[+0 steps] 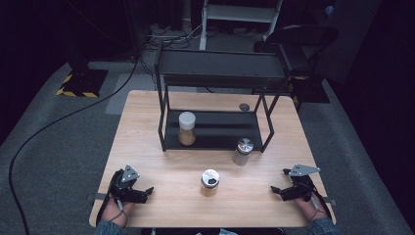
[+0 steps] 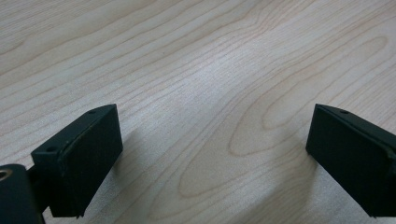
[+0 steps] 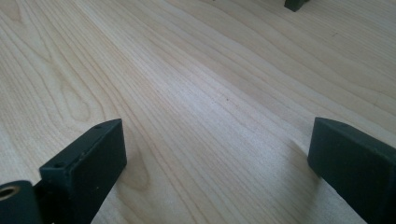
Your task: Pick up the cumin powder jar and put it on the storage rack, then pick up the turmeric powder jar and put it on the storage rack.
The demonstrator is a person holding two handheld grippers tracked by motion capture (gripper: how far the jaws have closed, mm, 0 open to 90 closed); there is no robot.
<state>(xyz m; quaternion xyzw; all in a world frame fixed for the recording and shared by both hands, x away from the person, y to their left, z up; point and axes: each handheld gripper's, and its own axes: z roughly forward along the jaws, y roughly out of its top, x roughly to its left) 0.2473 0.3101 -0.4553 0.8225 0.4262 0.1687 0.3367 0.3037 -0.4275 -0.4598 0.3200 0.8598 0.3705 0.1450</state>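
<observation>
Both tools rest low on the wooden counter (image 1: 161,161) w/ nothing in them. Left tool (image 1: 145,192) sits at lower left of the high view, right tool (image 1: 277,191) at lower right; each has its jaws spread wide, w/ bare wood between them in both gripper views.

Nearest thing to them is the small jar w/ a silver lid (image 1: 210,182), lower centre of frame, upright, long axis vertical. It stands between the two tools, roughly level w/ them, apart from both. Left tool points right toward it, right tool points left toward it; gaps look about equal, so can't tell which hand is nearer.

A second silver-lid jar (image 1: 242,152) stands further up, right of centre, just beside the black rack (image 1: 161,105), prob easier for the right hand. A taller white-lid jar (image 1: 187,128) is on the rack's bottom shelf, left part.
</observation>
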